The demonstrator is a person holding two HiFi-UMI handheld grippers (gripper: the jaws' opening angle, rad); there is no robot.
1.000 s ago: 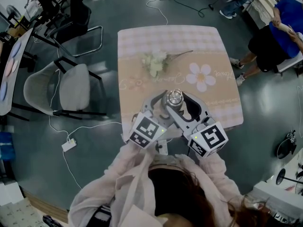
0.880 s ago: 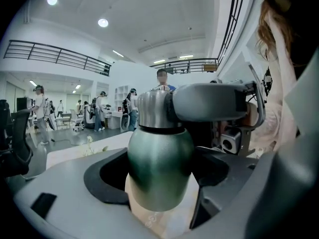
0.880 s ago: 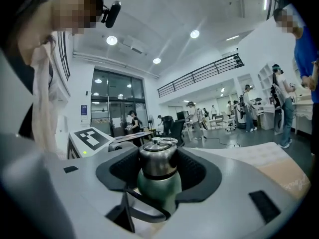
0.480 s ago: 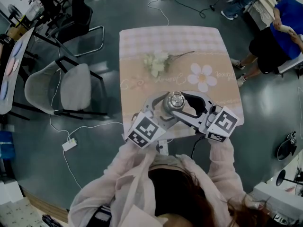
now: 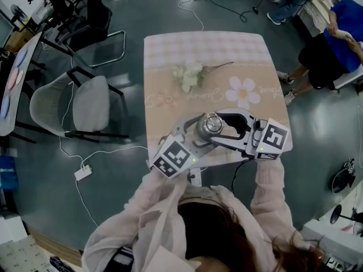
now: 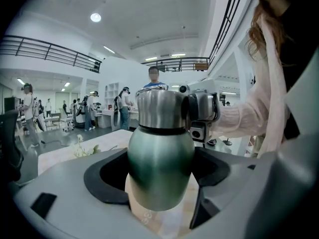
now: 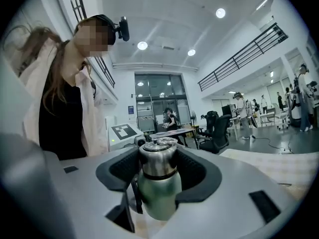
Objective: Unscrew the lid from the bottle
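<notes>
The bottle (image 6: 160, 169) stands upright just below the middle of the head view, over the near part of the table (image 5: 170, 50) with its checked cloth; no view shows whether its base rests on the cloth. The left gripper (image 6: 160, 183) comes in from the lower left of the head view, and its dark pads (image 6: 107, 180) are clenched against the green body on both sides. The right gripper (image 7: 158, 169) reaches in from the right of that view, nearly level. Its jaws are closed around the steel lid (image 7: 157, 157), which sits on the bottle's neck between them. A sprig of pale flowers (image 5: 187, 75) lies higher in the frame, well apart from the bottle. A grey chair (image 5: 85, 103) stands at the left of the table.
</notes>
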